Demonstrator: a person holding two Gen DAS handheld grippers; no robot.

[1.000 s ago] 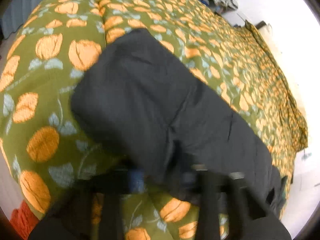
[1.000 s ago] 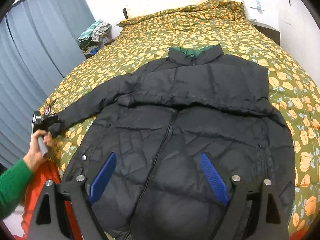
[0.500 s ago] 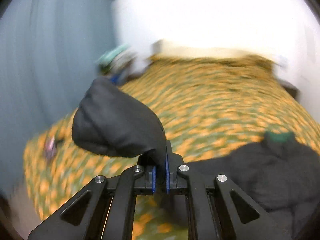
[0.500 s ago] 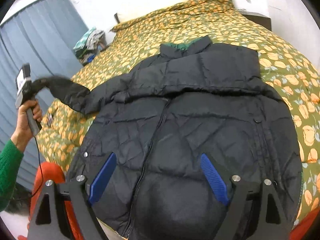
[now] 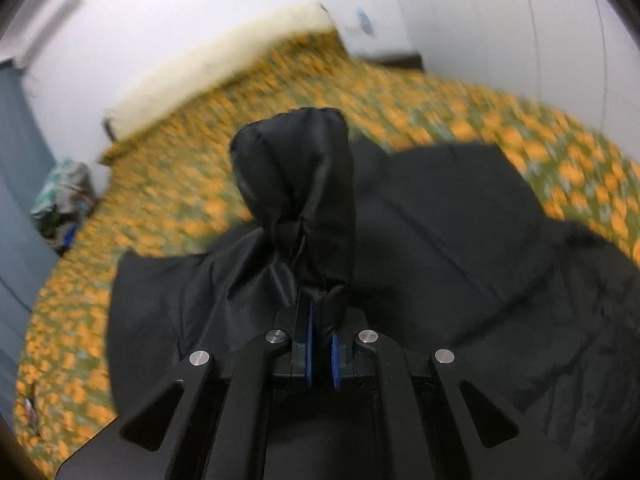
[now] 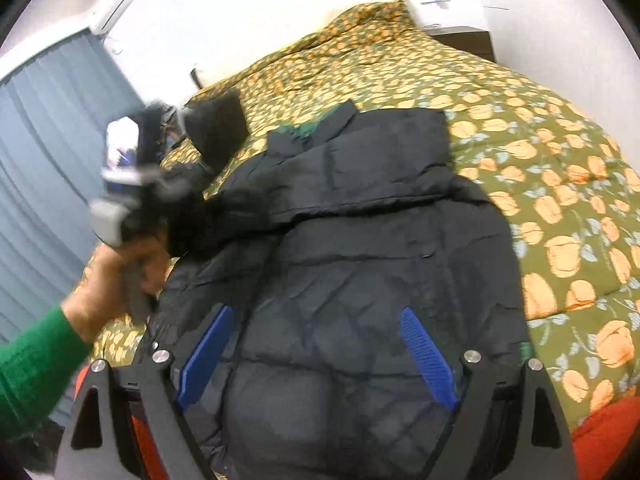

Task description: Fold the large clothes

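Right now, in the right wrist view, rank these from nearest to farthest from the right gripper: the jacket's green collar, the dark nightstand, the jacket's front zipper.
From the right gripper:
1. Front zipper, just above its left finger.
2. Green collar, mid-bed at the jacket's top.
3. Nightstand, against the back wall, upper right.

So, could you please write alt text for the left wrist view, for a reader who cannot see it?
The left tool is shut on the cuff end of a black puffer jacket sleeve, which stands up in front of the camera. Behind it, the jacket body lies spread on a blurred green bedspread with orange flowers.
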